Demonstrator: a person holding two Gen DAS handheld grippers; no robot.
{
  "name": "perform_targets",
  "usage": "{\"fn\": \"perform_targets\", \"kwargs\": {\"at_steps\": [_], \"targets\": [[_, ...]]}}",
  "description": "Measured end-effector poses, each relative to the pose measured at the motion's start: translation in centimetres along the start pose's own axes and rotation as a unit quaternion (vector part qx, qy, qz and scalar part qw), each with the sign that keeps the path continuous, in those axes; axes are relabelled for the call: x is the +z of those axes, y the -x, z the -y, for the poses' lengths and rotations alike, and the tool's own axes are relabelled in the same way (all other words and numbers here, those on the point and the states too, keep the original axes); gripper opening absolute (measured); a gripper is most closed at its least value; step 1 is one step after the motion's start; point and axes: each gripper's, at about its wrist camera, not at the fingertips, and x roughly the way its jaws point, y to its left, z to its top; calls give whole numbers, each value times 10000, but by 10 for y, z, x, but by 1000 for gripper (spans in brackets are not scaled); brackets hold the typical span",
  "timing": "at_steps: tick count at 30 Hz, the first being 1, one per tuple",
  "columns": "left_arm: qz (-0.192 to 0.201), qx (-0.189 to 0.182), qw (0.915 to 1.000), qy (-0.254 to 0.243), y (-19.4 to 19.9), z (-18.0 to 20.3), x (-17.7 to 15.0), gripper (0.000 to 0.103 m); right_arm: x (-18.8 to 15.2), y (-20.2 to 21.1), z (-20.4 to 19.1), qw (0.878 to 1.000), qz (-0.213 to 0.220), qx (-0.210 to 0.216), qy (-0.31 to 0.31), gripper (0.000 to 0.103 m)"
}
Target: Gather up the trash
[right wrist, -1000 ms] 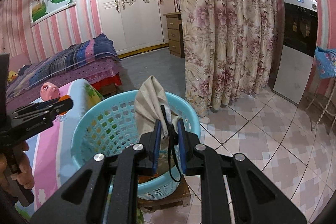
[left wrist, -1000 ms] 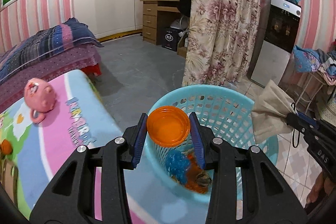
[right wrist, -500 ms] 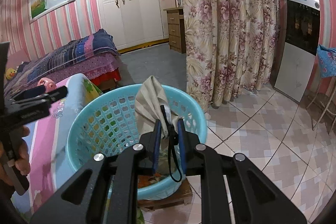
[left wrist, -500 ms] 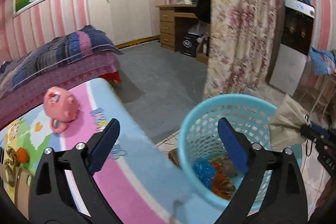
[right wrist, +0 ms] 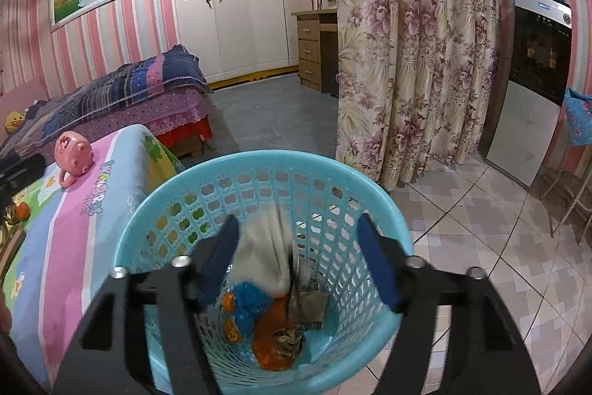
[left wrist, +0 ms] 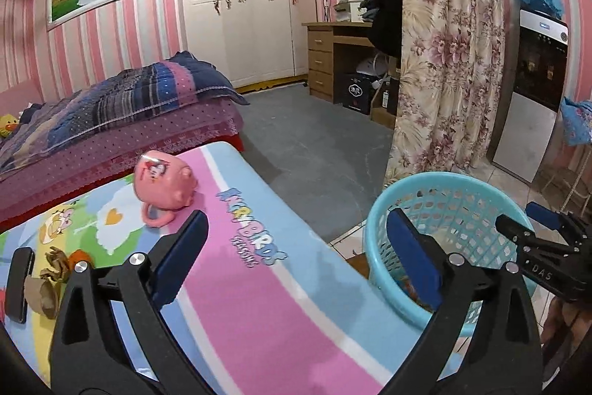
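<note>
Released, beige bag now drops into blue basket.

The right gripper hangs over the blue basket, its jaws opening around a blurred beige cloth inside. Below lie a blue wad and orange pieces. A pink pig toy sits on the striped bench.

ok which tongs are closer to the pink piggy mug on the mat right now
Left. The left tongs hover over the cartoon mat, just in front of the pink piggy mug. The right tongs are over the blue basket, jaws opening, beyond the mat's edge.
</note>
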Motion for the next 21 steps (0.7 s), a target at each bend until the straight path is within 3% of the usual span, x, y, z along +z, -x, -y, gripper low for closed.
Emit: {"fn": "perform_targets", "kwargs": {"at_steps": [3, 5, 12, 21], "targets": [[46, 34, 10000, 62, 7, -9, 2, 94, -1, 4, -7, 10000, 24, -43, 74, 86], [78, 72, 9998, 145, 15, -18, 1, 95, 0, 8, -10, 9999, 80, -81, 130, 88], [83, 207, 9989, 420, 45, -47, -9, 97, 9, 36, -30, 9993, 286, 34, 252, 91], [153, 722, 9963, 444, 101, -98, -30, 97, 2, 76, -70, 9976, 486, 347, 364, 94]]}}
